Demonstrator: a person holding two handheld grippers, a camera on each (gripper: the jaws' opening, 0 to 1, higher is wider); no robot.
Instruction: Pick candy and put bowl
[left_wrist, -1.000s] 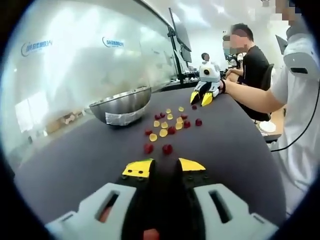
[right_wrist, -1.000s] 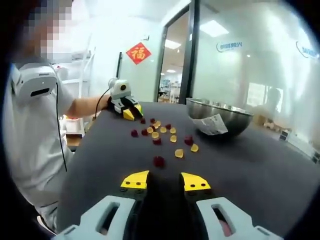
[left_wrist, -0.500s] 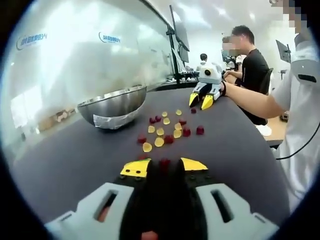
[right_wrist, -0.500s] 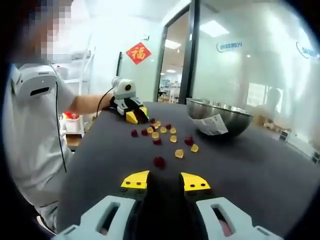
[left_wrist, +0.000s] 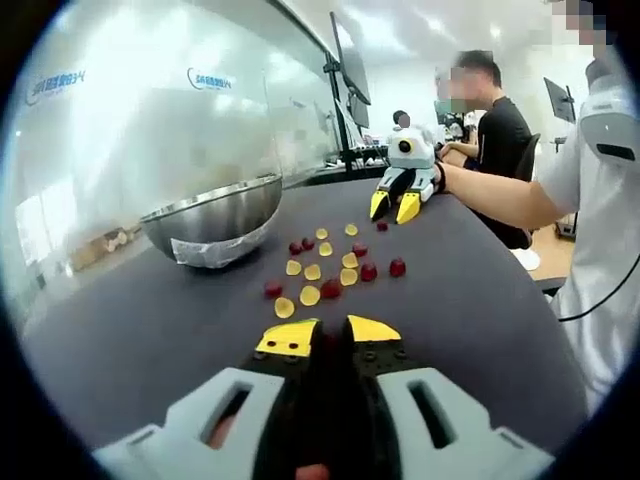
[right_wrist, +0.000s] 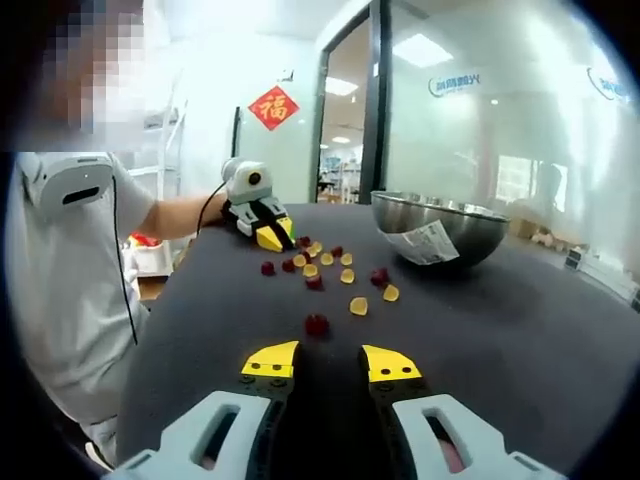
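On the table (left_wrist: 480, 300), the candies (left_wrist: 325, 265) lay scattered between the two grippers, with the bowl (left_wrist: 212, 215) left of them near the glass wall (left_wrist: 150, 110).

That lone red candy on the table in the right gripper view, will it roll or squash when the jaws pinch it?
The red candy looks like a small rounded gummy, so it is probably light and slightly soft, giving a little rather than cracking. It sits alone on the dark table, which looks matte, so it likely slides little, though its rounded shape may let it twist out.

I see bright, even office light from ceiling panels (right_wrist: 421, 50). Glare washes the glass wall (left_wrist: 150, 110). Fisheye edges bend and blur.
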